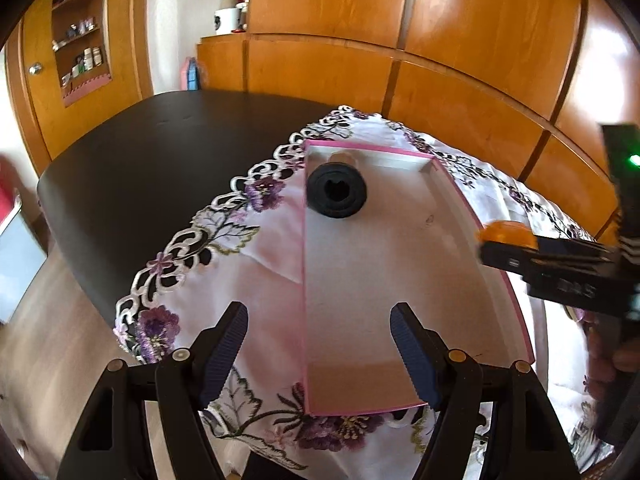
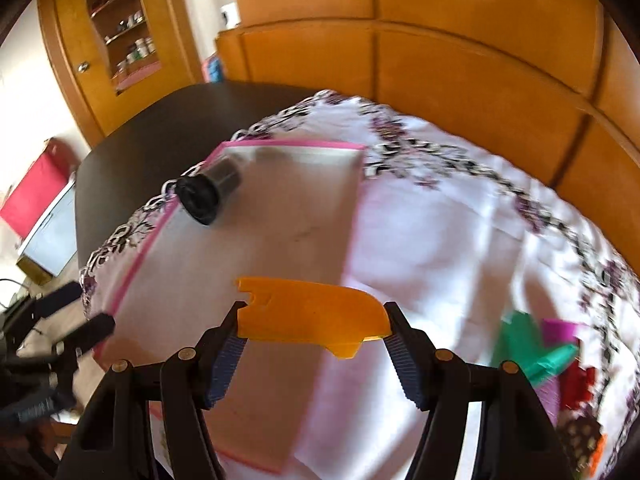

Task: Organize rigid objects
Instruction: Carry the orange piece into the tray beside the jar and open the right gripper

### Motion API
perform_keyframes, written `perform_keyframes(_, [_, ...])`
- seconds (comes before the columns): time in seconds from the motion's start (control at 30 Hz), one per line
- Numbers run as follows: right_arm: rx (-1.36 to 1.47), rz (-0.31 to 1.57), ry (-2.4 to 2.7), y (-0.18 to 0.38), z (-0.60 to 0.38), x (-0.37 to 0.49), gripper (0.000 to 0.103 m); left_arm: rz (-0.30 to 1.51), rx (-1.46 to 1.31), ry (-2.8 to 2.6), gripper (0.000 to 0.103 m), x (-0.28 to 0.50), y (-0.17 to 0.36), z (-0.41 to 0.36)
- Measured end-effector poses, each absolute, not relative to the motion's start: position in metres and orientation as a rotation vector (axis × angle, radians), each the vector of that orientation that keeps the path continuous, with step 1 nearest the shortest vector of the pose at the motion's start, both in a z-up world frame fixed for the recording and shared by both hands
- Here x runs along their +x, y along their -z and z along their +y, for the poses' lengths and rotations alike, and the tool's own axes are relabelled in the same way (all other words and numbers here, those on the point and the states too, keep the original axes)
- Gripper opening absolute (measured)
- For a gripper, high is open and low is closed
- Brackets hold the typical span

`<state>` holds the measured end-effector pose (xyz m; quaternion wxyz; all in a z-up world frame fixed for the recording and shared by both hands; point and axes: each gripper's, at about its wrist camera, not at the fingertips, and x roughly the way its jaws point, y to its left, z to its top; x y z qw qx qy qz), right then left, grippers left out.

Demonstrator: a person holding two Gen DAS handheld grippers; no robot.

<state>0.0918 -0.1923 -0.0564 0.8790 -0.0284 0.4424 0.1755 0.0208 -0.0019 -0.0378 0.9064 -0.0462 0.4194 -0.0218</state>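
A shallow pink-edged cardboard box (image 1: 400, 264) lies on the embroidered cloth, and a black cylinder (image 1: 337, 190) rests on its side at the box's far end. My left gripper (image 1: 320, 350) hangs open over the box's near left wall with nothing between its fingers. In the right wrist view my right gripper (image 2: 312, 320) is shut on a flat orange plastic piece (image 2: 308, 316), held by its two ends above the box (image 2: 256, 240). The same cylinder (image 2: 206, 192) lies at the box's far left there. From the left wrist view the right gripper (image 1: 504, 246) comes in from the right with the orange piece (image 1: 508, 232).
The white cloth with purple flowers (image 1: 248, 256) covers part of a dark table (image 1: 160, 152). Several coloured plastic pieces, green, purple and red (image 2: 548, 356), lie on the cloth at the right. Wooden cabinets (image 1: 440, 40) stand behind the table. The left gripper's fingers (image 2: 80, 312) show at the left.
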Motion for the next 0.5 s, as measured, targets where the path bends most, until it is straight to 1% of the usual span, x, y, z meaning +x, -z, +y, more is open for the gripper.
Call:
perform_keyframes(0.27, [-0.075,0.985,-0.454,0.072,-0.117,0.134,0.068,0.862,-0.138,0.015,0.074,0.023,0.040,0.014])
perform_keyframes(0.4, [-0.062,1.027,-0.477,0.087,-0.096,0.152,0.068,0.871,-0.150,0.002,0.074,0.026,0.044,0.020])
perform_keyframes(0.5, [-0.040,1.021,-0.485,0.093,-0.091,0.156,0.068,0.876,-0.155,-0.008,0.074,0.028,0.046,0.024])
